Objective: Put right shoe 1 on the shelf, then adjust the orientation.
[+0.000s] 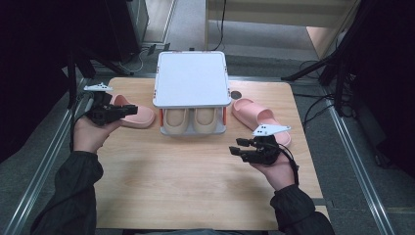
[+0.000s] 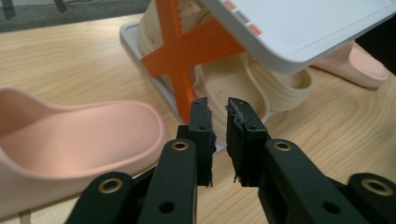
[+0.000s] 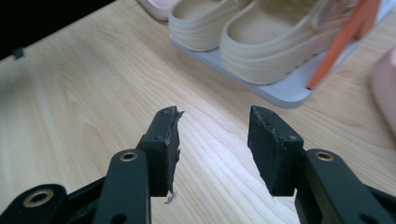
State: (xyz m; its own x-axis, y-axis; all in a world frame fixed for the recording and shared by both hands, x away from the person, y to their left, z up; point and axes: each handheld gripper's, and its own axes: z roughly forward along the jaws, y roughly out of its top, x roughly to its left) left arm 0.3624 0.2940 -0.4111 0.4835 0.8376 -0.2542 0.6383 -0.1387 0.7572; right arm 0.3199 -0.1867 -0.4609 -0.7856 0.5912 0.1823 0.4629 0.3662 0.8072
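A white two-level rack (image 1: pixel 192 78) stands at the table's far middle, with a pair of beige slippers (image 1: pixel 188 120) on its lower shelf (image 3: pixel 280 91). A pink slipper (image 1: pixel 139 116) lies left of the rack, and its mate (image 1: pixel 254 115) lies to the right. My left gripper (image 1: pixel 122 111) hovers at the left slipper's near end. In the left gripper view the left gripper (image 2: pixel 218 109) has its jaws close together with a narrow gap and nothing between them, and the pink slipper (image 2: pixel 79 135) lies just to their left. My right gripper (image 1: pixel 236 147) (image 3: pixel 212 123) is open over bare wood in front of the rack.
Orange cross braces (image 2: pixel 187 51) join the rack's two shelves at its sides. The wooden table (image 1: pixel 186 181) has bare room in front of the rack. Dark stands and cables (image 1: pixel 318 105) sit on the floor around the table.
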